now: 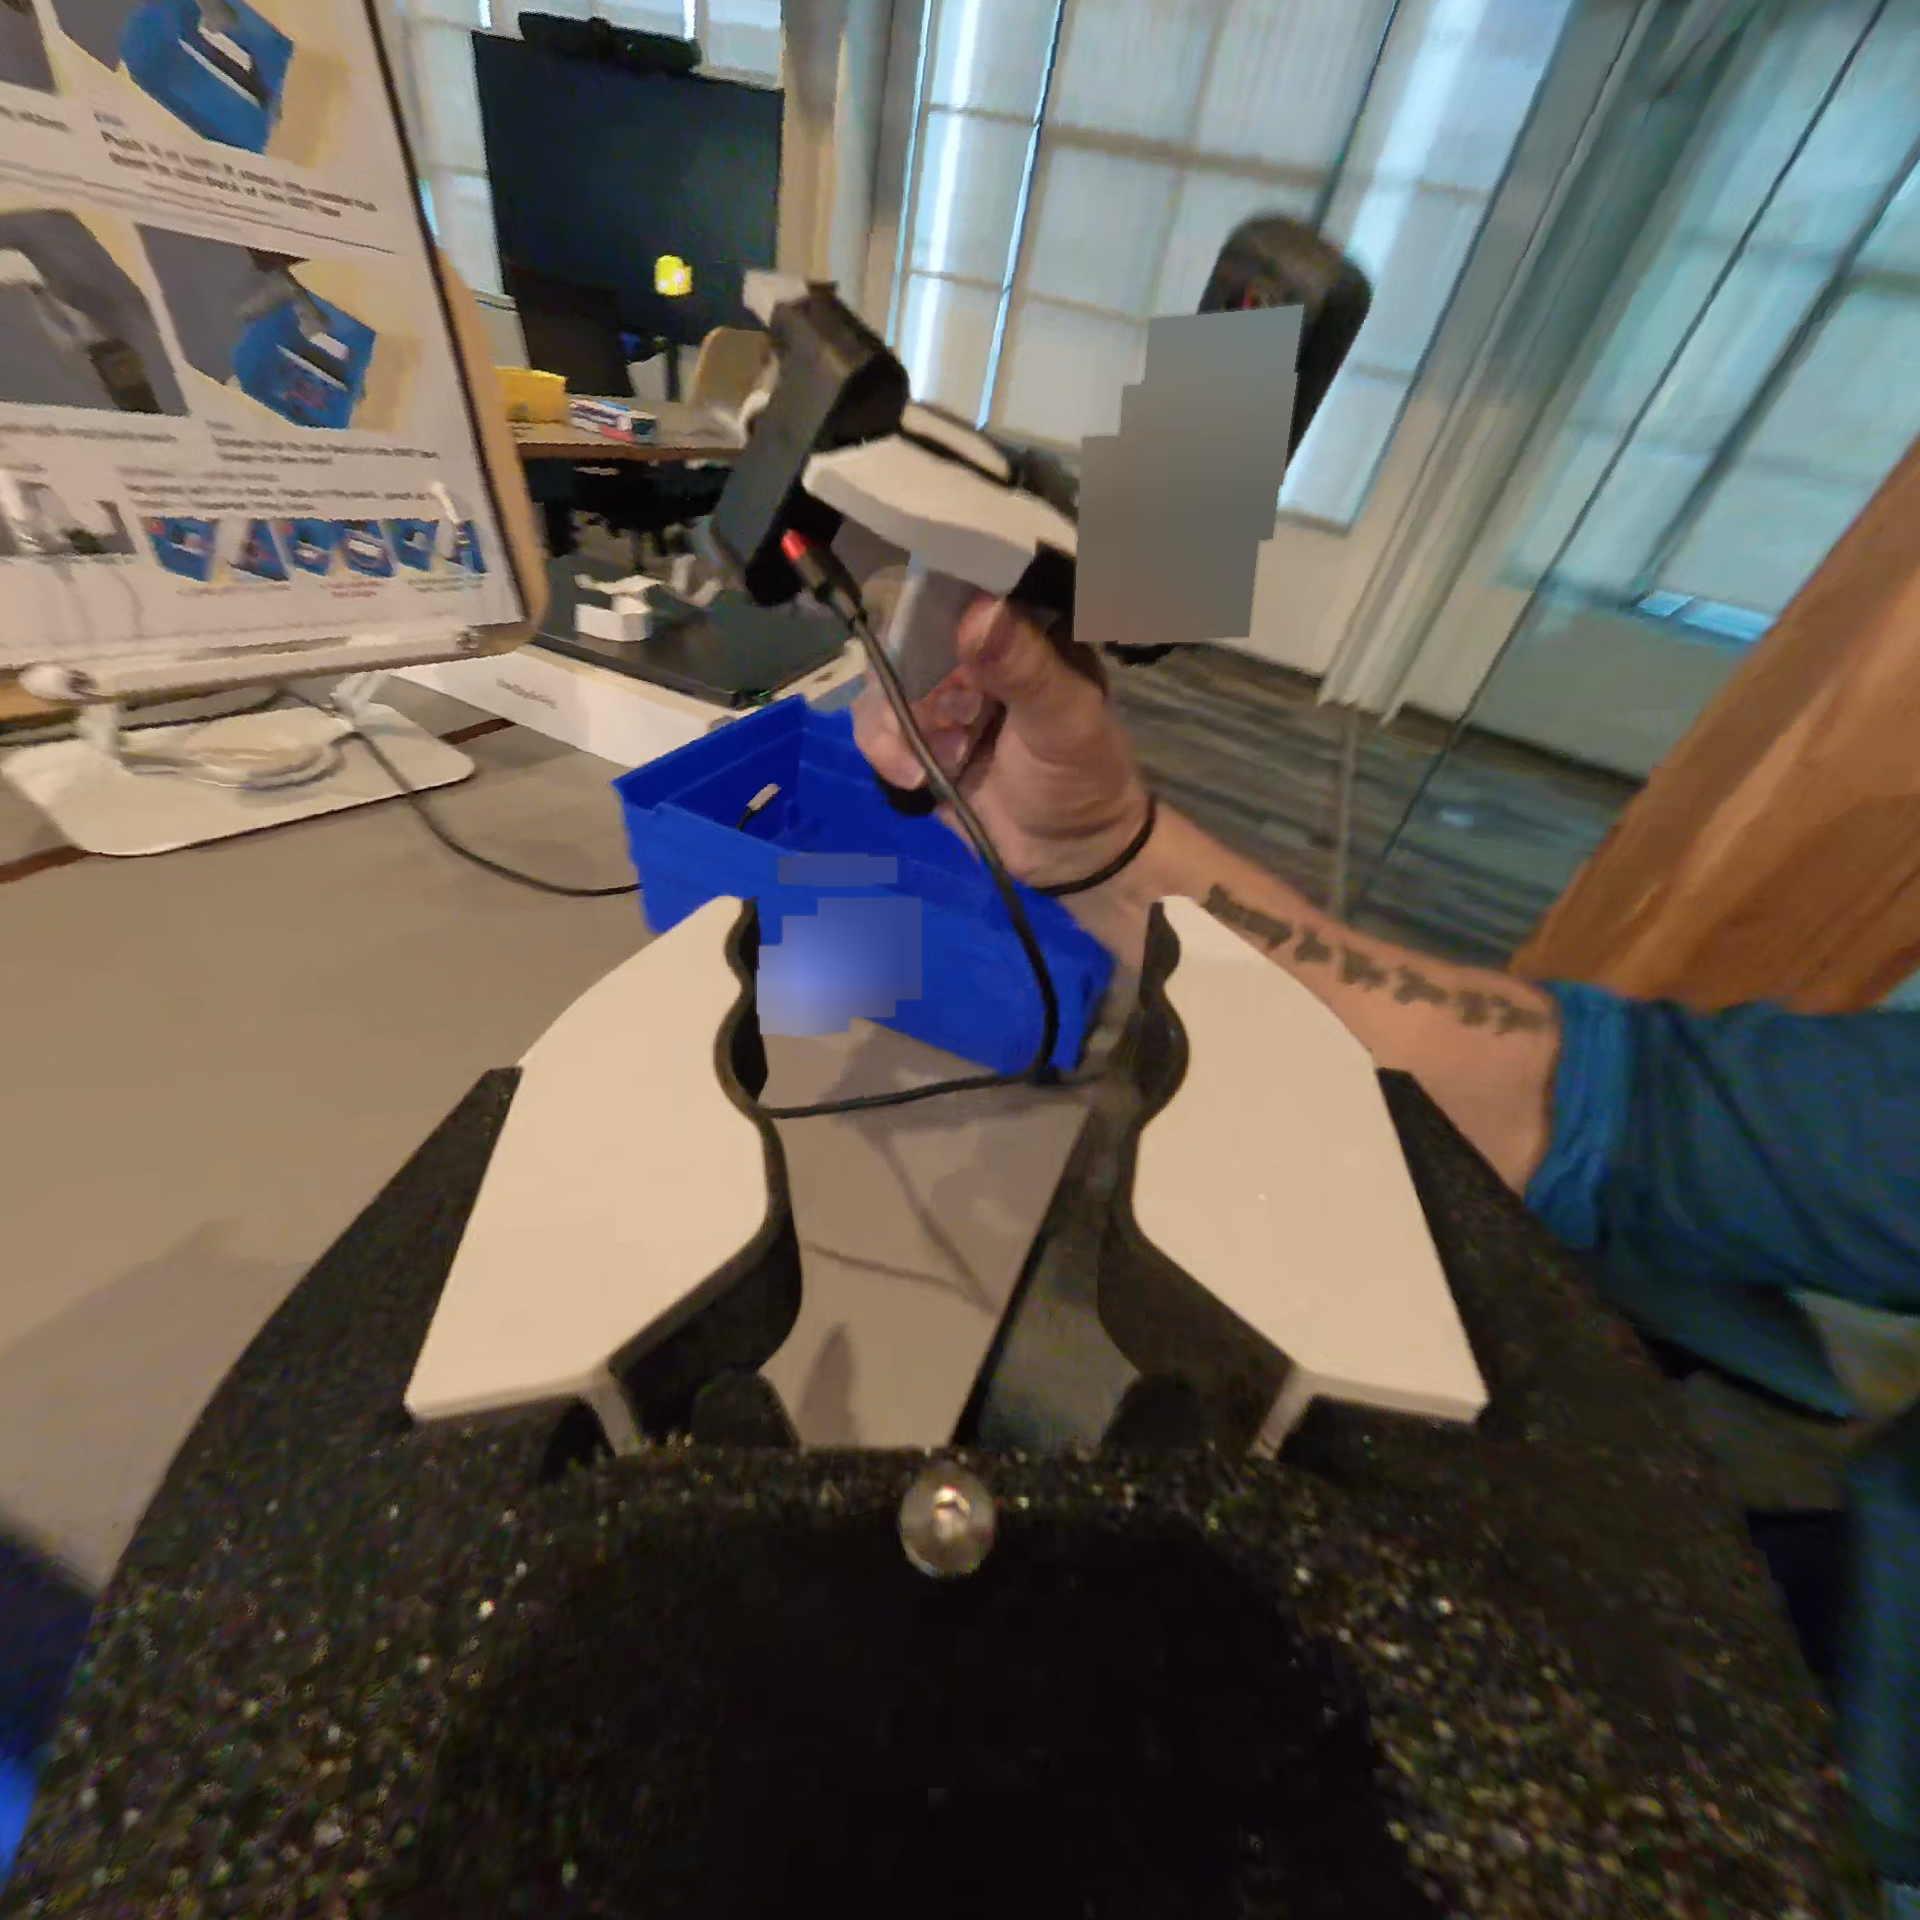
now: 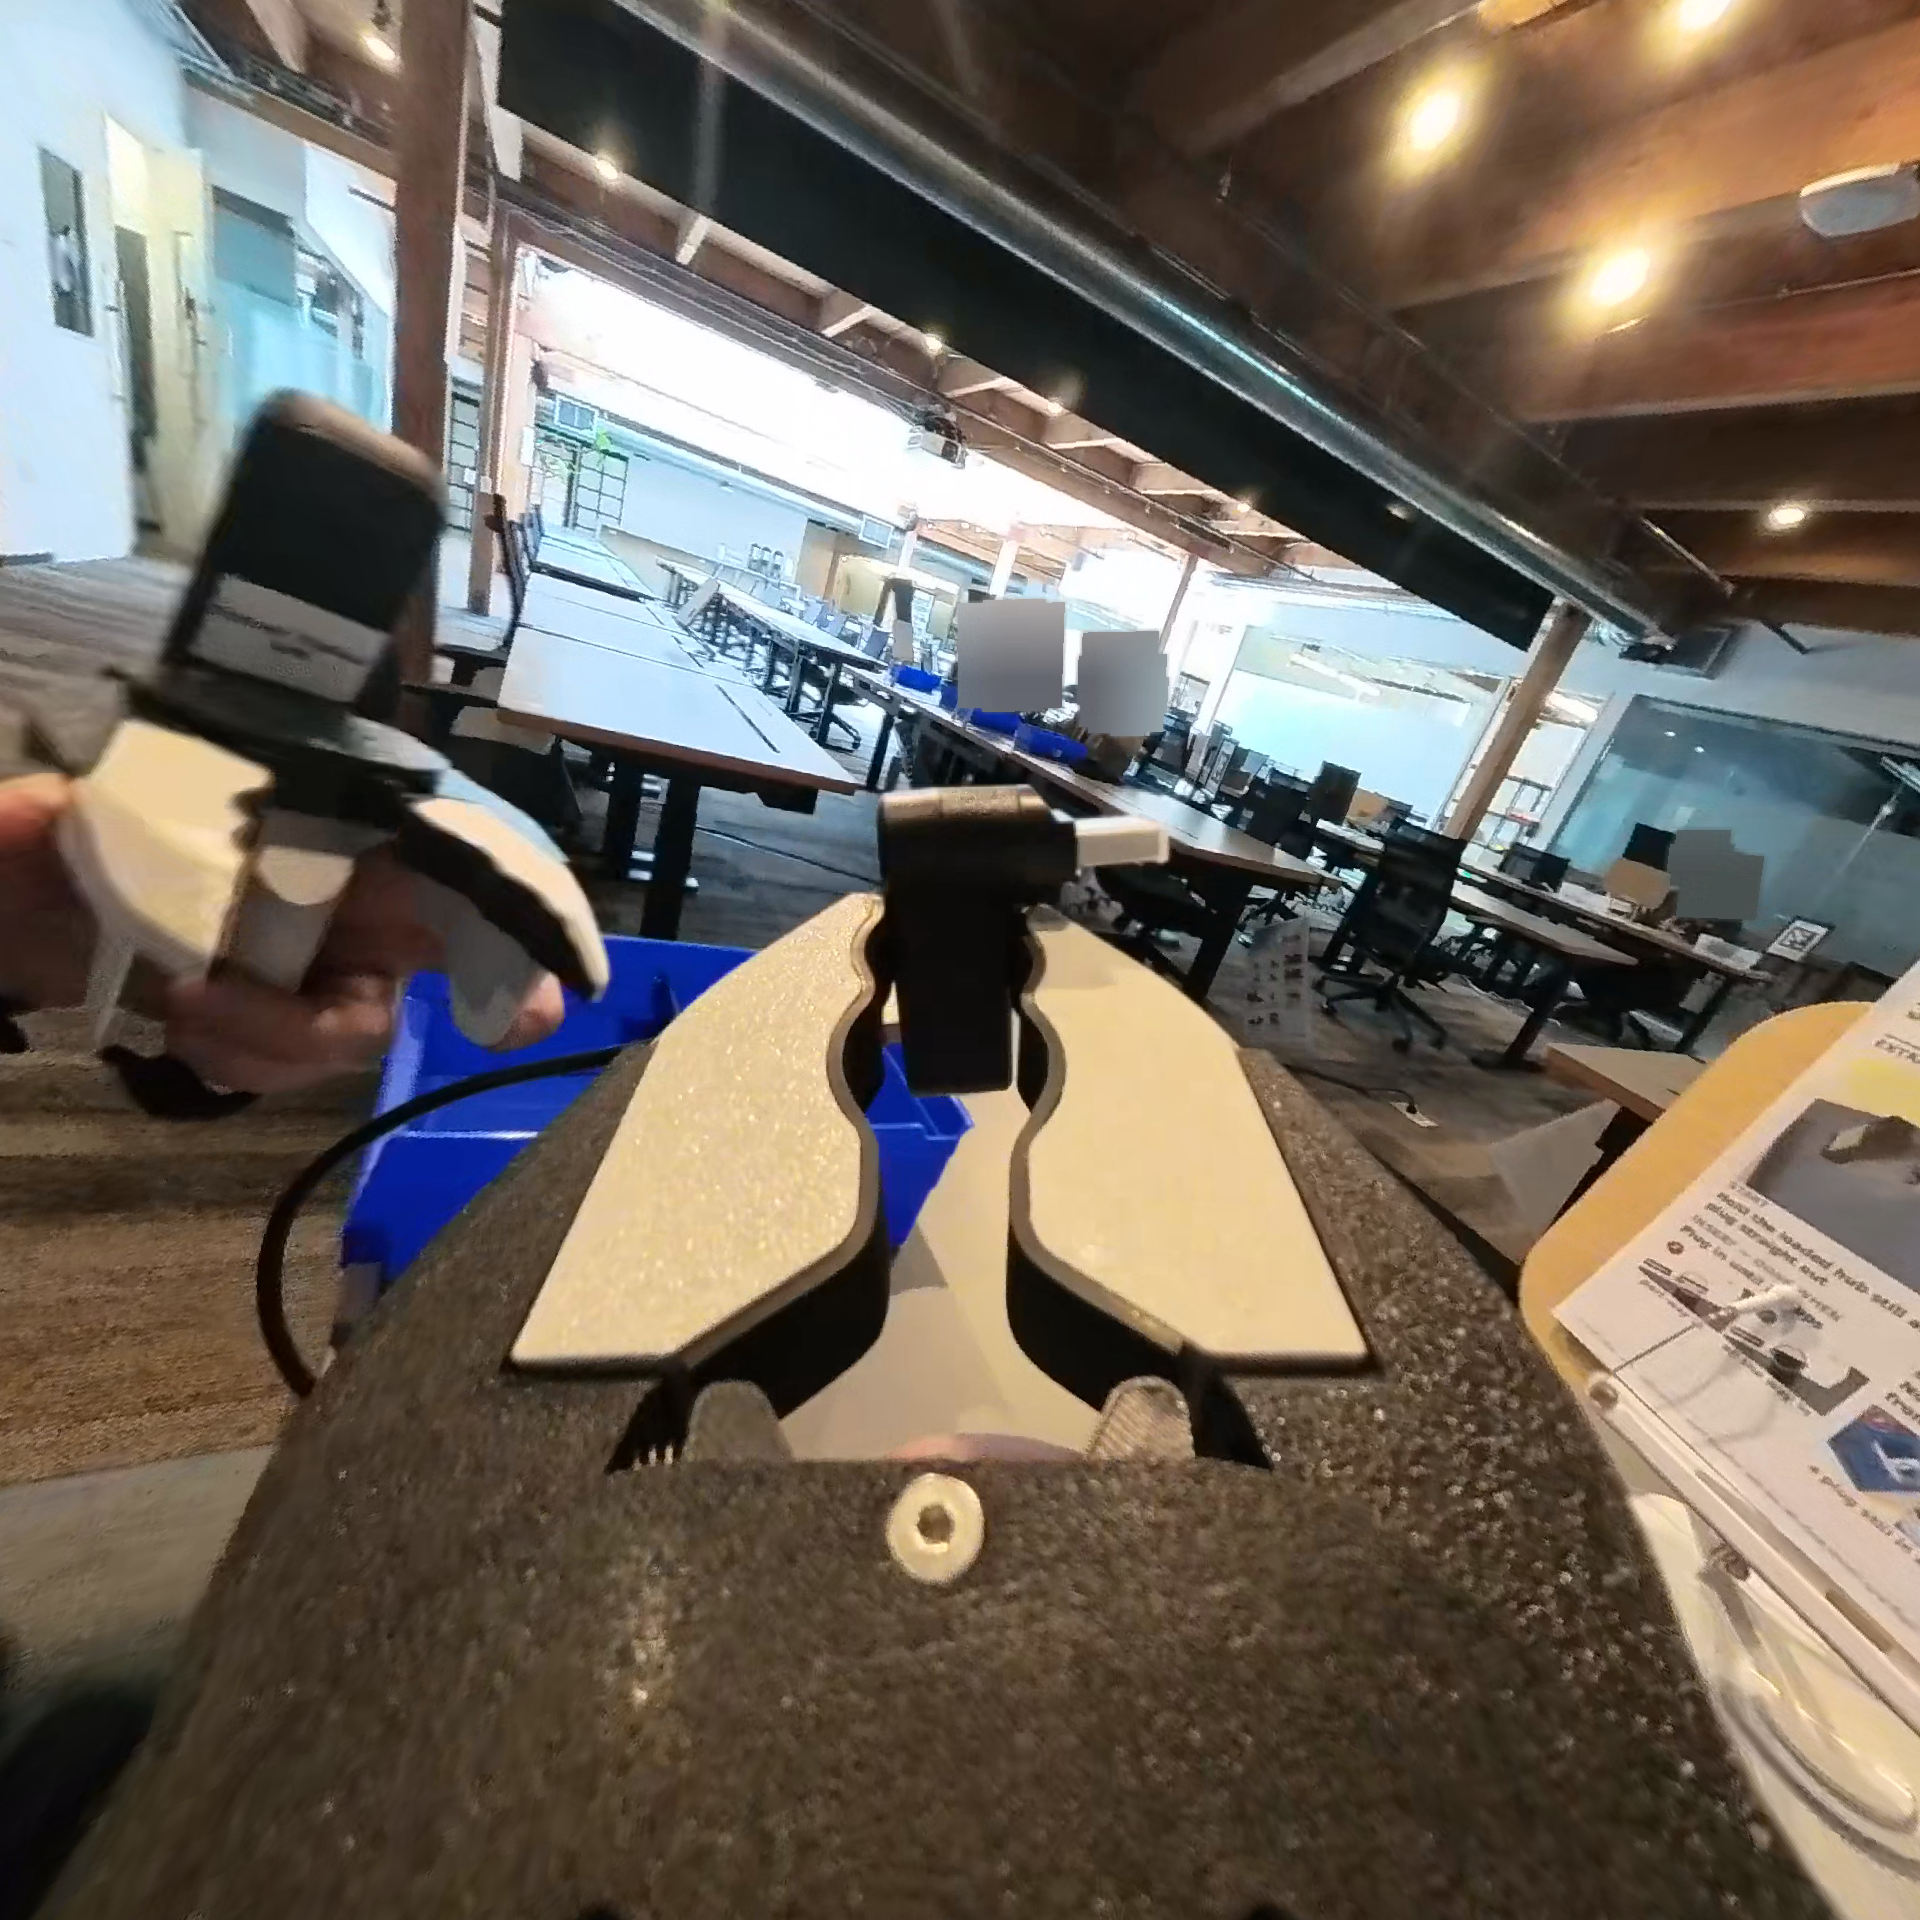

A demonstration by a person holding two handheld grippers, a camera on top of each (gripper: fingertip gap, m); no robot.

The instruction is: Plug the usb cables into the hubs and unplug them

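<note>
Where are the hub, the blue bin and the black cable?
hub (image 2: 951,940): right wrist view, black body between the right gripper's fingers.
blue bin (image 1: 966,971): left wrist view, near side wall.
black cable (image 1: 940,774): left wrist view, stretch hanging below the red plug.

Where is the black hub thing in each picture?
Left wrist view: the black hub is upper middle, held up in the far gripper, a cable plugged in.
Right wrist view: the hub is centre, clamped between this gripper's fingers.
Shared landmark: the blue bin.
</note>
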